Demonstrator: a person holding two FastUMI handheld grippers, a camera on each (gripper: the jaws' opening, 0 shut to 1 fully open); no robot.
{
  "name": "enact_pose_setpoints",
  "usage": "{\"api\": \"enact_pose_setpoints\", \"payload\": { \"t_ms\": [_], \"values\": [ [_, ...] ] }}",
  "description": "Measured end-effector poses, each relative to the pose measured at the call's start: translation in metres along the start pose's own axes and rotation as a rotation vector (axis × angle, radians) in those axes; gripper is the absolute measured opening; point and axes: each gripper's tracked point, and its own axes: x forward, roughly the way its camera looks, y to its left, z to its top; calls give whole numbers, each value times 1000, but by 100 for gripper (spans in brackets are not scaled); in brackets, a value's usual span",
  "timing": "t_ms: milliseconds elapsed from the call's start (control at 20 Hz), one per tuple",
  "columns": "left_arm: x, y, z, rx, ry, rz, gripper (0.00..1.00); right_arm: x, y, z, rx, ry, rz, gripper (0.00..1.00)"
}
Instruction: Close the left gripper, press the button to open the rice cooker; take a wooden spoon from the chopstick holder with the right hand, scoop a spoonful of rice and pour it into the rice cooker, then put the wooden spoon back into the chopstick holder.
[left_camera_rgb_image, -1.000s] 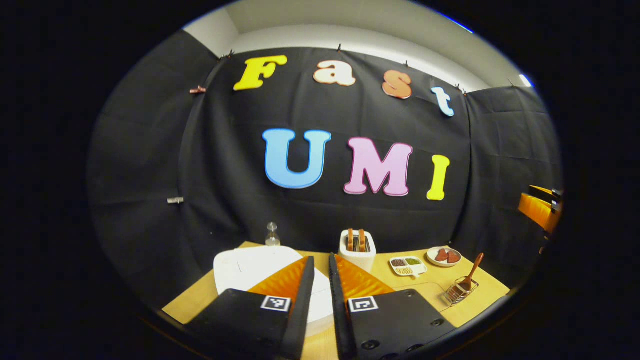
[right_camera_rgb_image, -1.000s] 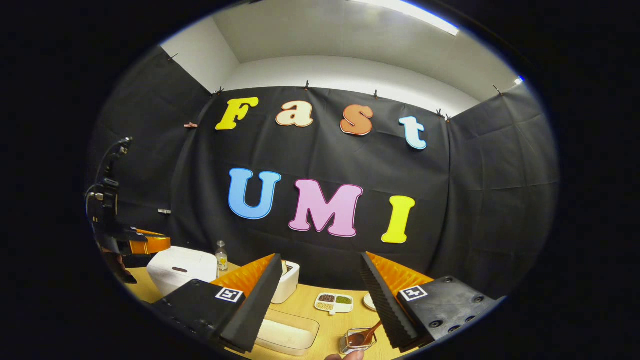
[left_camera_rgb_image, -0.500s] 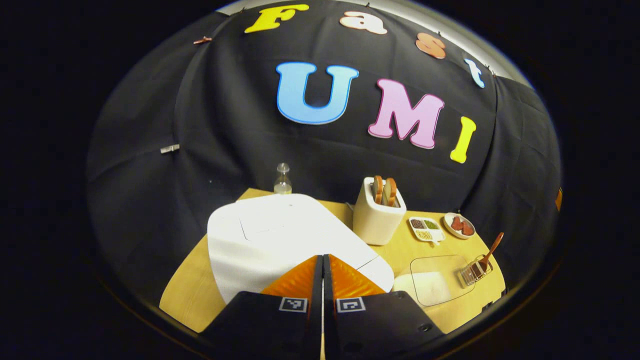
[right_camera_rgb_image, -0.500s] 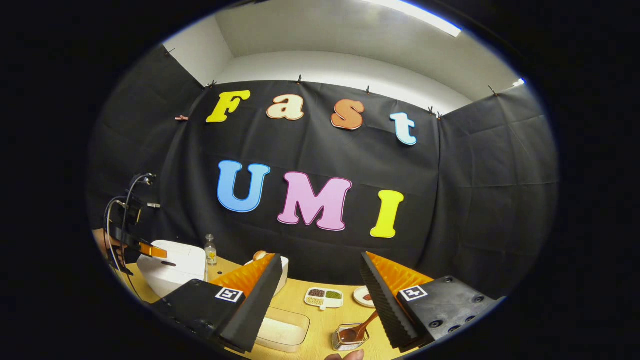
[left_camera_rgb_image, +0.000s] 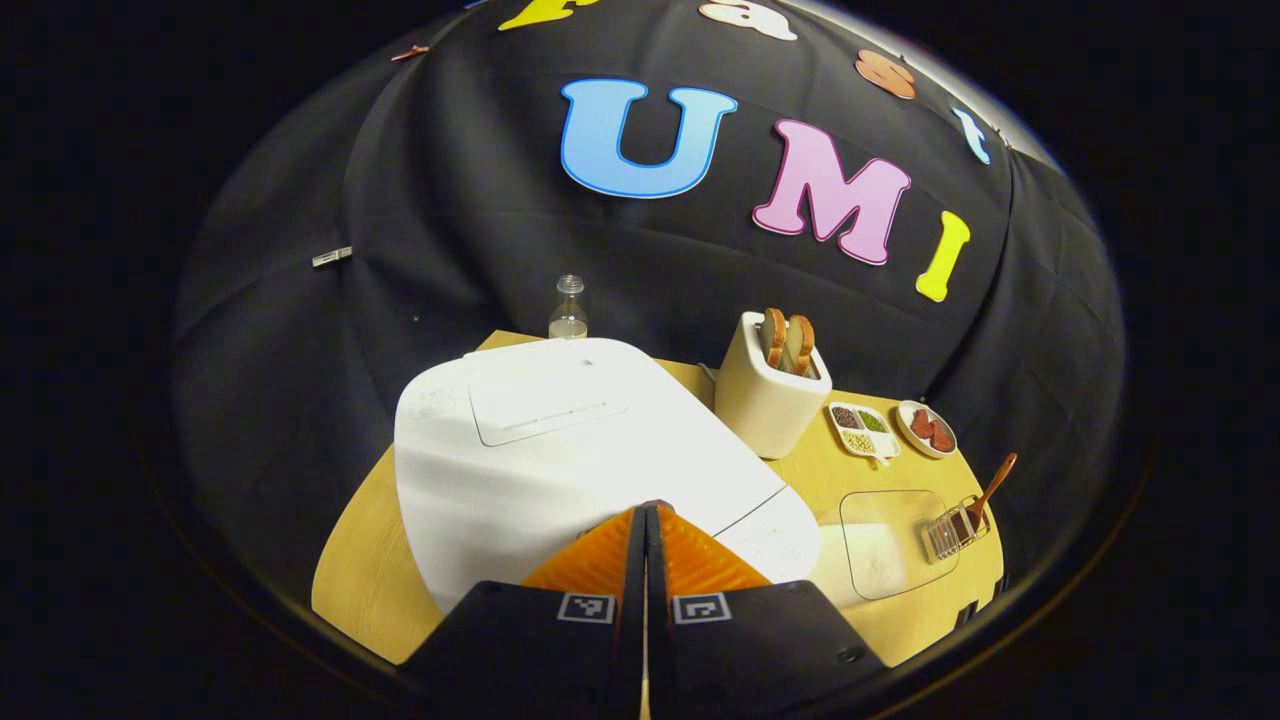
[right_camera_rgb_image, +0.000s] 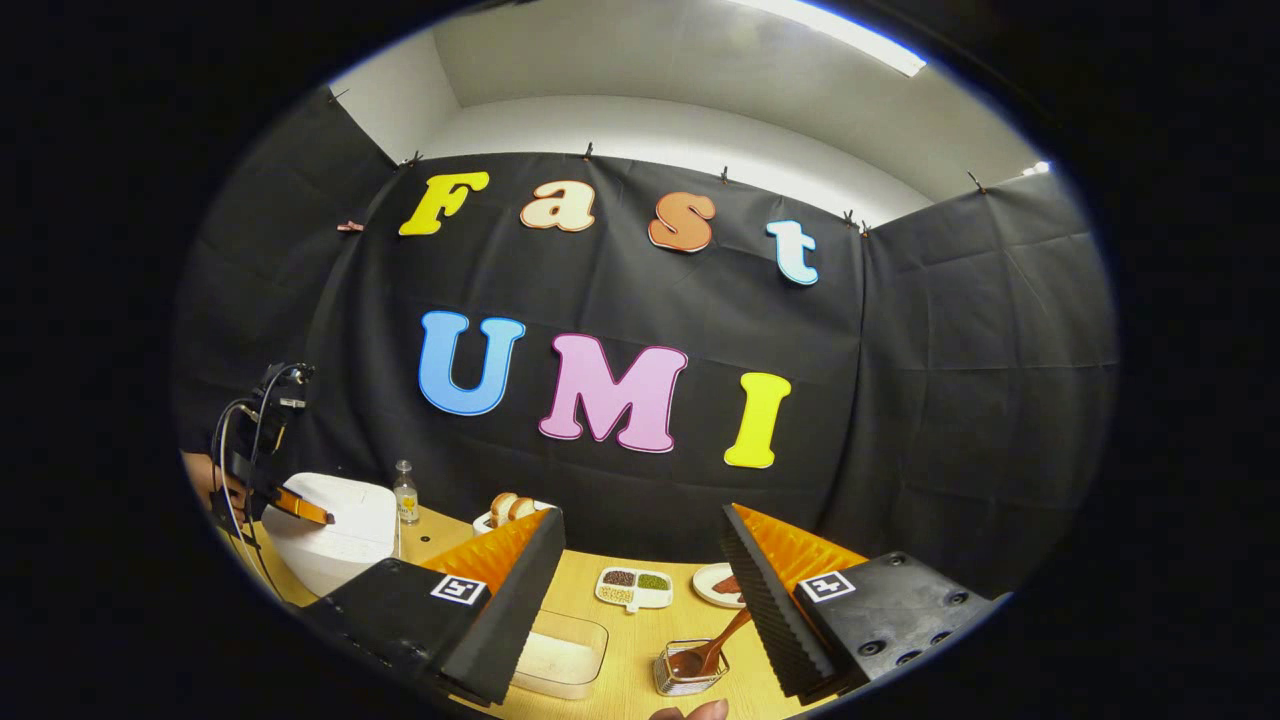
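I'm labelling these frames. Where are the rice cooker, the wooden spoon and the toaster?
Rice cooker (left_camera_rgb_image: 560, 440): left gripper view, on its lid.
Wooden spoon (right_camera_rgb_image: 722, 640): right gripper view, on its handle.
Toaster (left_camera_rgb_image: 760, 405): left gripper view, on its side.

1. Rice cooker (left_camera_rgb_image: 560, 450): plain white, at 9 o'clock of the toaster.
2. Toaster (left_camera_rgb_image: 762, 400): cream; the bread in it is brown-crusted.
3. Table (left_camera_rgb_image: 365, 560): light yellow wood.
4. Spoon (left_camera_rgb_image: 992, 487): reddish-brown wood, in a silver wire holder (left_camera_rgb_image: 945, 533).
5. Divided dish (left_camera_rgb_image: 862, 432): white, with dark brown, green and pale sections.
6. Plate (left_camera_rgb_image: 925, 428) at its 3 o'clock: white, red-brown pieces.
7. Box (right_camera_rgb_image: 560, 655): clear, white contents.
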Motion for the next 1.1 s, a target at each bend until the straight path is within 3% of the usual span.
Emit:
{"api": "enact_pose_setpoints", "payload": {
  "t_ms": [300, 450, 700, 850, 950, 1100],
  "values": [
    [-4, 0, 7, 16, -12, 6, 8, -2, 2, 4, -13, -8, -1, 97],
    [-22, -1, 44, 46, -188, -1, 8, -4, 0, 6, -15, -14, -10, 97],
    [-68, 8, 114, 66, -489, 87, 10, -7, -4, 6, -9, -15, -21, 97],
    [-87, 15, 128, 39, -564, 144, 54, -6, -11, 4, 0, -11, -33, 97],
    [-93, 13, 129, 40, -579, 156, 74, -6, -14, -1, 13, 4, -30, 97],
    [-107, 8, 131, 26, -609, 153, 88, -3, -21, -19, 23, 55, -20, 97]
  ]
}}
